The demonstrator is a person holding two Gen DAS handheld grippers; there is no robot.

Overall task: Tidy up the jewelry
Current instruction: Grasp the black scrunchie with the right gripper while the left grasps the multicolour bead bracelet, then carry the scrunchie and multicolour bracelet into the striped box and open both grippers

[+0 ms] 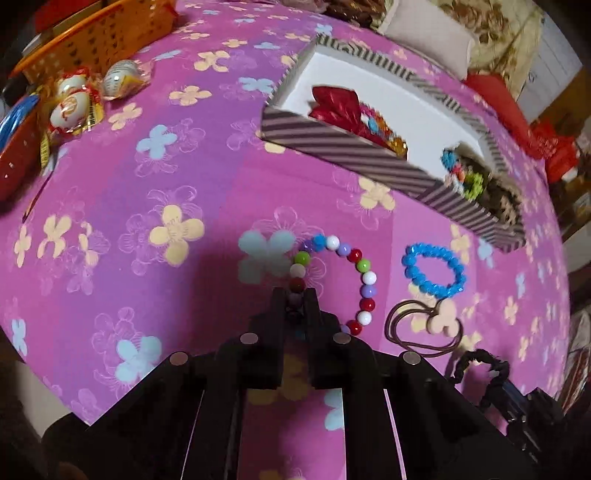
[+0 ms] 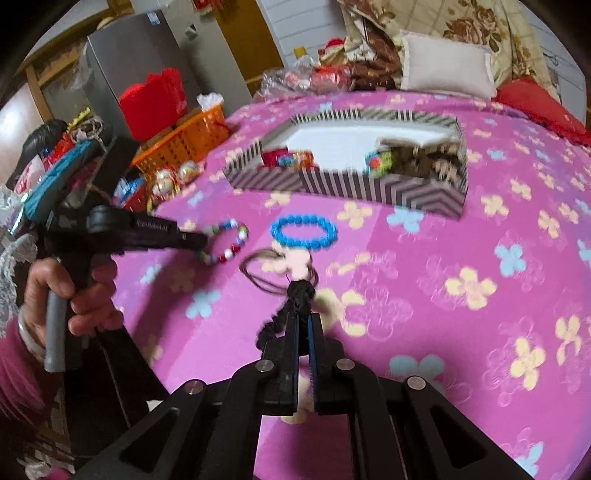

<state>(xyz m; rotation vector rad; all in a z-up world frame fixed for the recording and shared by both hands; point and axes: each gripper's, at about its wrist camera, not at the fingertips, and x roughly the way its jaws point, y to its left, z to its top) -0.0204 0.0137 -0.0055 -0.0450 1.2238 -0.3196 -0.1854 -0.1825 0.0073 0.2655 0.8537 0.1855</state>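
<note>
My left gripper (image 1: 295, 295) is shut on a multicoloured bead bracelet (image 1: 364, 280) that lies on the pink flowered cloth; it also shows in the right wrist view (image 2: 229, 243). My right gripper (image 2: 303, 317) is shut on a black scrunchie (image 2: 300, 291), seen in the left wrist view (image 1: 480, 360) too. A blue bead bracelet (image 1: 434, 269) (image 2: 303, 230) and a brown hair tie with a peach flower (image 1: 439, 319) (image 2: 291, 264) lie between them. The striped box (image 1: 354, 153) (image 2: 406, 192) holds several pieces of jewelry.
An orange basket (image 1: 99, 33) (image 2: 184, 142) and wrapped ornaments (image 1: 74, 103) sit at the cloth's left edge. A white pillow (image 2: 447, 66) and a red cloth (image 2: 535, 107) lie behind the box. A red container (image 2: 155, 99) stands at the left.
</note>
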